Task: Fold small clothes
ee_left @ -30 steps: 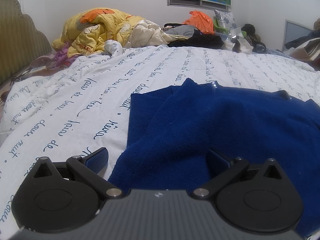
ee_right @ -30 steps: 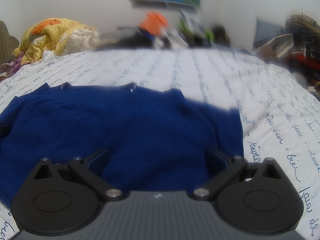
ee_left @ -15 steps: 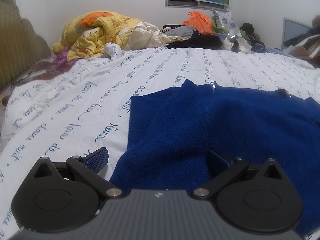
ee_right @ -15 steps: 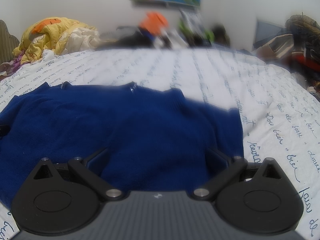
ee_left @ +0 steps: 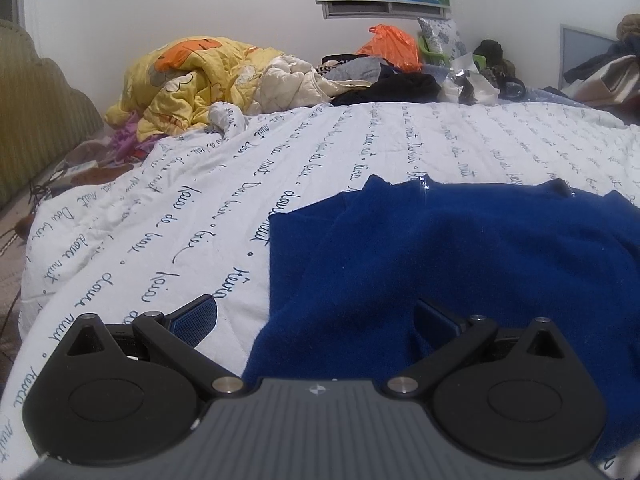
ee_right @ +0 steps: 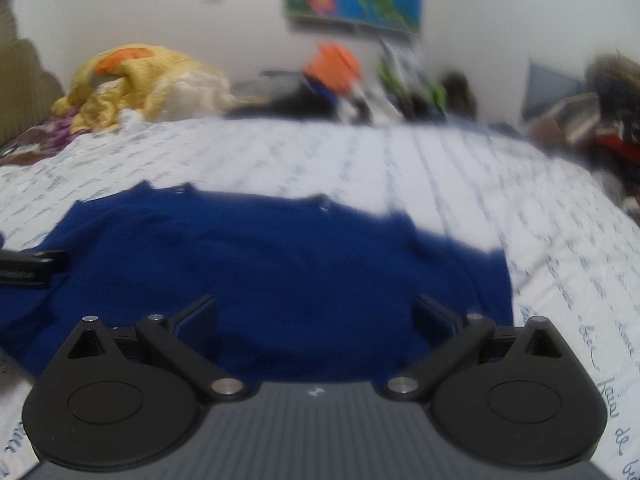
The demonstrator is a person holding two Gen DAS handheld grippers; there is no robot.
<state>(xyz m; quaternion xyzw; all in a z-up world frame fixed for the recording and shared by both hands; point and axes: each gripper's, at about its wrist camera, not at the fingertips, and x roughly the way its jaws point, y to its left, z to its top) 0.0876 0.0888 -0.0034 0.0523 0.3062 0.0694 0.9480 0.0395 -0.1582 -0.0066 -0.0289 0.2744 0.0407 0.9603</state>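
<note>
The blue top (ee_left: 460,264) lies mostly flat near the bed's (ee_left: 168,216) front edge with its sides tucked in, so more folding is left, and both the left gripper (ee_left: 316,318) and right gripper (ee_right: 316,316) are spread wide, holding nothing.

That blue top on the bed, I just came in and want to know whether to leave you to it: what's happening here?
A person is holding two handheld grippers over a blue sweater spread on the white script-printed bedspread. The left gripper sits at the sweater's near left edge and the right gripper over its near right part. Both have their jaws wide open and grip nothing. The sweater's sides look folded in; nothing is being lifted. Bedding and clothes are heaped at the far side.
</note>
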